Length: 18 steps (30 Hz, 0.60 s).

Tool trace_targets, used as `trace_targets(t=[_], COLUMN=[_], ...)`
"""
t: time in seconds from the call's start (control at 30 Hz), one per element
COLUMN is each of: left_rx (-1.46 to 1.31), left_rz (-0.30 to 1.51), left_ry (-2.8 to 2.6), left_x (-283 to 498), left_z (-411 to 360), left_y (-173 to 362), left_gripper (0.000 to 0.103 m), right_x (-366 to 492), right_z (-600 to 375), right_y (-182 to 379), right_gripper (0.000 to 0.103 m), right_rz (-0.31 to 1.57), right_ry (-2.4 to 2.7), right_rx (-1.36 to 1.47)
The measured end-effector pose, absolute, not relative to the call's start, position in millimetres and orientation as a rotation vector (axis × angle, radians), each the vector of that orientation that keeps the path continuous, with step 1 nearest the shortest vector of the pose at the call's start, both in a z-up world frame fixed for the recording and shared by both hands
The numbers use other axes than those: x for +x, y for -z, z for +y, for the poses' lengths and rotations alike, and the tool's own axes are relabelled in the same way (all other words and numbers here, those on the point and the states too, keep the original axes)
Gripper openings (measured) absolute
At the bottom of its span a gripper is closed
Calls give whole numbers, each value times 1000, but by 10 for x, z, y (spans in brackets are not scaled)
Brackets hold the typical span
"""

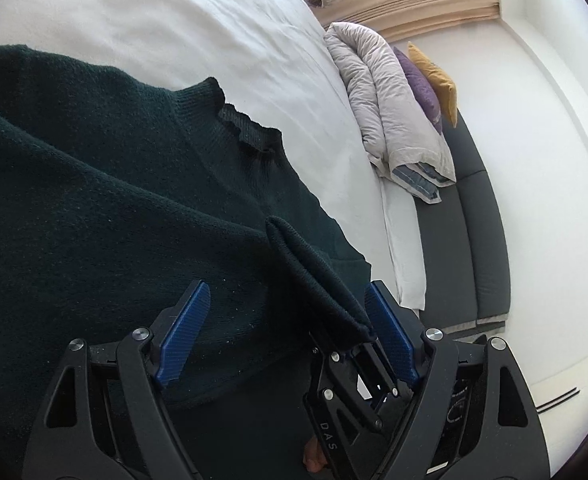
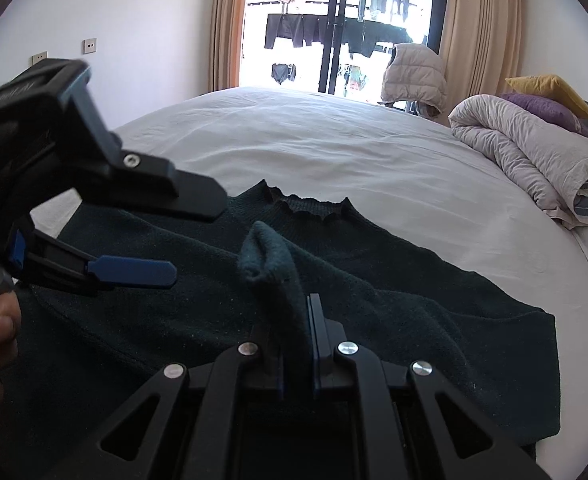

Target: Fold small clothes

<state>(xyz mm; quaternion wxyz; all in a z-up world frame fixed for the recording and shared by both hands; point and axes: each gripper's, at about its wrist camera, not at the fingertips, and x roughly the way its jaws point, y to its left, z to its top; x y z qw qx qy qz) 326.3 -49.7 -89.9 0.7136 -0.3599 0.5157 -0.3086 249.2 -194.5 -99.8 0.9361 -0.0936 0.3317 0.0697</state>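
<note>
A dark green knit sweater (image 1: 106, 184) lies spread on the white bed (image 1: 198, 28), collar (image 1: 250, 128) toward the far side. It also shows in the right wrist view (image 2: 414, 292). My left gripper (image 1: 286, 300) is open just above the sweater; it also shows in the right wrist view (image 2: 190, 236) at the left. My right gripper (image 2: 308, 308) is shut on a folded flap of the sweater (image 2: 270, 264) and lifts it. That flap (image 1: 314, 280) and the right gripper's body (image 1: 358, 376) show between my left fingers.
A rolled grey duvet (image 2: 534, 152) with a purple cushion (image 2: 546, 110) and a yellow cushion (image 2: 550, 86) lies at the bed's right end. A dark headboard (image 1: 470, 240) lines that side. A puffy jacket (image 2: 414, 70), curtains and a balcony door (image 2: 334, 24) stand beyond the bed.
</note>
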Motion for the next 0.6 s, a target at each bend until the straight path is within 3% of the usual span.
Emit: trace_targets(t=[0.23, 0.27, 0.3, 0.4, 0.43, 0.5, 0.53, 0.6], left_rx=[-778, -768, -756, -737, -734, -742, -741, -743], left_rz=[1231, 1231, 1239, 1247, 1241, 1225, 1212, 1194], left_ry=[673, 675, 682, 677, 670, 662, 657, 651], left_x=[3519, 3518, 3529, 3569, 3566, 3588, 3594, 3618], left_z=[-745, -769, -807, -849, -846, -830, -814, -772], left_y=[1066, 1095, 1126, 1167, 1174, 1183, 1170, 1153], left_gripper=[79, 68, 42, 13, 9, 7, 7, 7], right_x=[2350, 2340, 2336, 2350, 2341, 2278, 2219, 2060], right_z=[-1652, -1612, -1585, -1567, -1564, -1577, -1606, -1757], right_y=[1009, 1015, 1027, 1046, 1044, 1001, 964, 880], right_gripper=[11, 11, 11, 14, 21, 43, 60, 68], right_rz=[617, 612, 609, 629, 632, 633, 626, 605], right_ry=[-145, -148, -152, -179, -192, -236, -240, -242], right_rx=[-334, -353, -364, -349, -340, -313, -297, -221])
